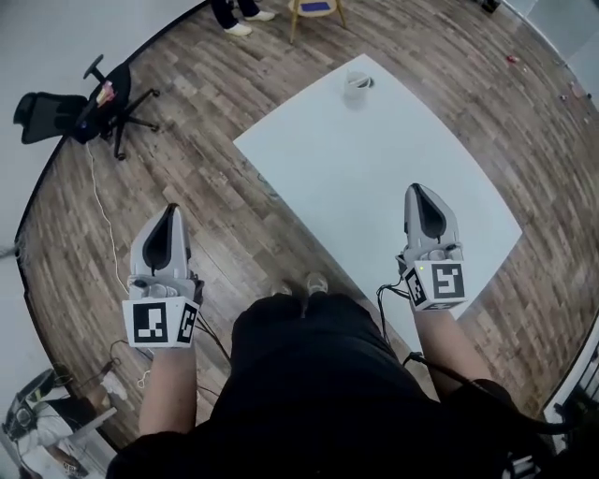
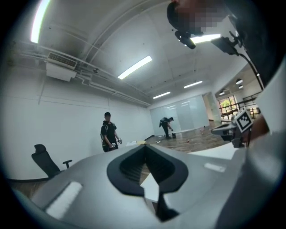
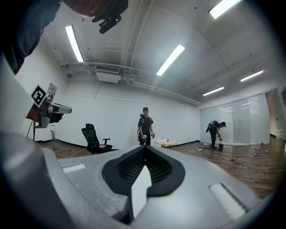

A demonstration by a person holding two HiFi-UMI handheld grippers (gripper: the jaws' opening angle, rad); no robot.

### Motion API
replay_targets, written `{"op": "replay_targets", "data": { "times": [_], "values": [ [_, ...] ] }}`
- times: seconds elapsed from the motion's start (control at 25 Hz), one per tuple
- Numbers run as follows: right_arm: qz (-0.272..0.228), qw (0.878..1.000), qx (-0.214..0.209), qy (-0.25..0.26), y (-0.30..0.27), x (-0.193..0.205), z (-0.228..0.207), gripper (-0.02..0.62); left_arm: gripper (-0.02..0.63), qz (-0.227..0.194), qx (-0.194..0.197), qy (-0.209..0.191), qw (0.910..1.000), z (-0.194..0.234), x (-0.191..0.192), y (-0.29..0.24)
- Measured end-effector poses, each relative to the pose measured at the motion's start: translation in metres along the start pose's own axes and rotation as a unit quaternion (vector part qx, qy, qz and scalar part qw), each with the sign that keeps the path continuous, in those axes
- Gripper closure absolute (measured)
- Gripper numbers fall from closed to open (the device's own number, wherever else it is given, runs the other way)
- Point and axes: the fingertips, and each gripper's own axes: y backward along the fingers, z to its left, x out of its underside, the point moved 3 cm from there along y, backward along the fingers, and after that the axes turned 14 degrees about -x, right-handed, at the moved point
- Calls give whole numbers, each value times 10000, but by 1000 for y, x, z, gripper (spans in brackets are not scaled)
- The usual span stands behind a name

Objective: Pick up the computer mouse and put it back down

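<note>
No computer mouse shows in any view. In the head view my left gripper (image 1: 170, 210) hangs over the wooden floor, left of the white table (image 1: 374, 159). Its jaws are together with nothing between them. My right gripper (image 1: 418, 191) hovers over the table's near right part, jaws also together and empty. Both point level and away from the person. In the left gripper view the left gripper (image 2: 144, 146) has its tips meeting in front of the room. The right gripper (image 3: 145, 146) looks the same in the right gripper view.
A white cup (image 1: 357, 86) stands at the table's far end. A black office chair (image 1: 84, 108) sits on the floor at far left, a cable trailing near it. A small wooden stool (image 1: 314, 9) and a standing person (image 3: 145, 126) are beyond the table.
</note>
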Motion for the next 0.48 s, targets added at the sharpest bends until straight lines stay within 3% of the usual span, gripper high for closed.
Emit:
{"op": "replay_targets", "data": {
  "times": [0.28,0.48],
  "values": [
    [94,9955,933,129,28,6,-28,597,603,-256,843,13,9961,-28,-3,-66],
    [55,9873,1585,108,40,0,-38,597,603,-284,1621,195,9862,-56,2,-123]
  ]
}}
